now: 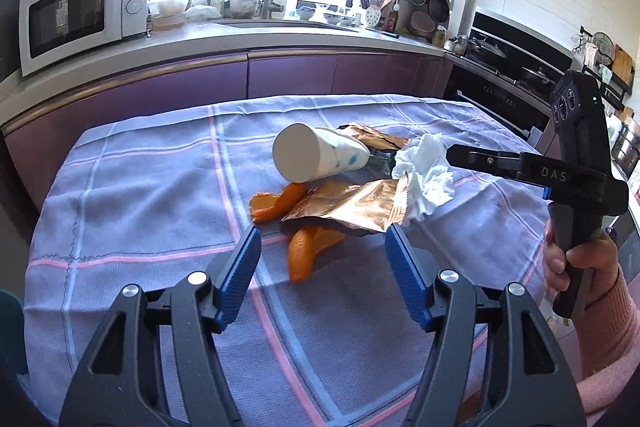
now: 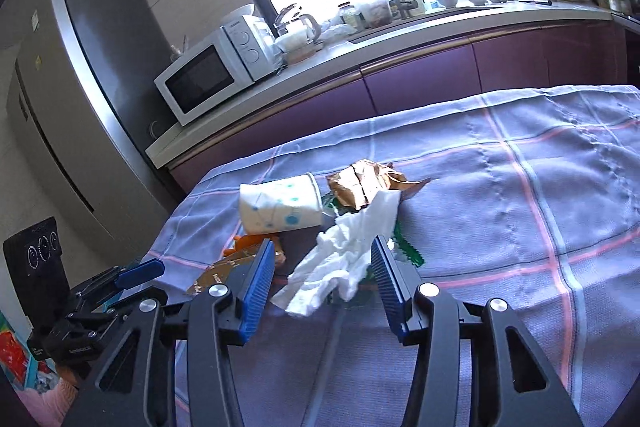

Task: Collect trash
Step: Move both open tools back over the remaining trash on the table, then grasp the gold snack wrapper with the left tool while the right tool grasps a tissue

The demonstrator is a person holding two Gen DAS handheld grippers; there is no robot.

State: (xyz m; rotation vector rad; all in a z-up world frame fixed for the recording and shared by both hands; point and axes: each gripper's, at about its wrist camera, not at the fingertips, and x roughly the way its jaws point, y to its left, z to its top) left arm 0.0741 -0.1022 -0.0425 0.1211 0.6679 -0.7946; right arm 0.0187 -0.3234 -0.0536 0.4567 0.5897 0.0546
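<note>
A pile of trash lies mid-table on the checked cloth. It holds a white paper cup on its side, orange peels, a gold foil wrapper and a crumpled white tissue. My left gripper hovers open just short of the peels and wrapper, with nothing held. In the right wrist view, my right gripper stands open over the tissue. The tissue lies between the fingers, and the pads do not press on it. The cup and a second gold wrapper lie beyond.
A green wrapper scrap lies beside the tissue. A purple-fronted counter carrying a microwave runs behind the table. A fridge stands to the left and a stove to the right. A hand in a pink sleeve holds the right gripper.
</note>
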